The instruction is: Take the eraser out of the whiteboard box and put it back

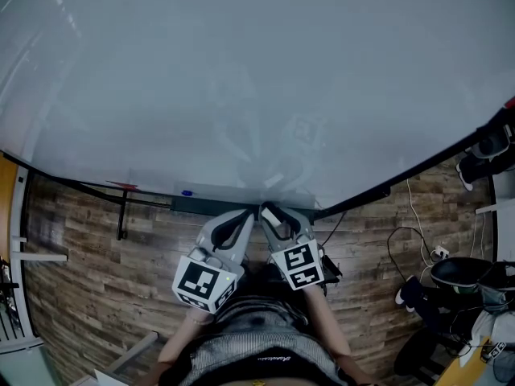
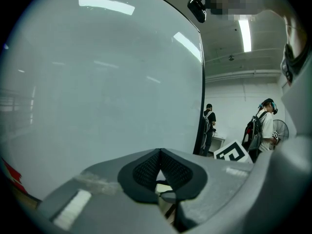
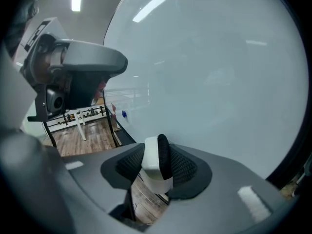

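Gripping the eraser (image 3: 155,164) edge-on between its pads (white back to the left, black felt to the right), my right gripper (image 3: 157,151) sits at lower centre of the head view. Its tips are at the right end of the dark whiteboard box (image 1: 201,205), under the whiteboard (image 1: 241,79). My left gripper (image 2: 160,155), just beside it, has its jaws pinched together on nothing.
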`<act>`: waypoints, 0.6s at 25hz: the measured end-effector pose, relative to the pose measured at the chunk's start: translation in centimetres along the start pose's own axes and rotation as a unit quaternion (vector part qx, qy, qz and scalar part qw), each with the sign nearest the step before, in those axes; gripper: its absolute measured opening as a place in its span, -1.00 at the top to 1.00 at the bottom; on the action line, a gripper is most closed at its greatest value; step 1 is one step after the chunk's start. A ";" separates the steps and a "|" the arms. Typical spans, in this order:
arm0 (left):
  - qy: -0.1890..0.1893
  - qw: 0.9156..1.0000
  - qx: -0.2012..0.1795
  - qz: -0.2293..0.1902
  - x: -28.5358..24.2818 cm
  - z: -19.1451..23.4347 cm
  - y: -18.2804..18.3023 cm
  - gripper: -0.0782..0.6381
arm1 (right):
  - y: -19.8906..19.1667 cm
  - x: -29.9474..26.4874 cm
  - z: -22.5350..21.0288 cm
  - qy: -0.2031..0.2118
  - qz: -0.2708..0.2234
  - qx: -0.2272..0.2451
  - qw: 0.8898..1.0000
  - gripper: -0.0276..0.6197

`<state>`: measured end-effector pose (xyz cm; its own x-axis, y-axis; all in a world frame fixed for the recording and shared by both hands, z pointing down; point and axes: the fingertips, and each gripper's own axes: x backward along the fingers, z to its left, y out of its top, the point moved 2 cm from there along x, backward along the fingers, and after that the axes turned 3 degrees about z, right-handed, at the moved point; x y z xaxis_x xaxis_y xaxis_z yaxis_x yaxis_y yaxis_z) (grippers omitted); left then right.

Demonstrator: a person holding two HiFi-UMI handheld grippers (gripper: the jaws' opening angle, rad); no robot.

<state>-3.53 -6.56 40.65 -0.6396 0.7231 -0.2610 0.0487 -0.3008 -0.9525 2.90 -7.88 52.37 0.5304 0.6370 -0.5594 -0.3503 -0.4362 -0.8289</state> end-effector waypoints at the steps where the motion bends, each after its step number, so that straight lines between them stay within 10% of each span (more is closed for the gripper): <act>1: -0.002 1.000 0.000 -0.001 0.1 0.0 0.0 0.78 | 0.0 0.0 0.0 0.001 0.002 0.000 1.000 0.42; 15: -0.007 1.000 0.025 -0.005 0.1 0.2 -0.2 0.78 | 2.6 2.1 0.2 0.018 -0.002 0.020 1.000 0.42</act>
<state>-3.75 -6.56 40.87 -0.6501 0.7177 -0.2495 0.0048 -0.3244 -0.9459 2.97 -7.55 49.00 0.5590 0.6156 -0.5554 -0.3774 -0.4076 -0.8315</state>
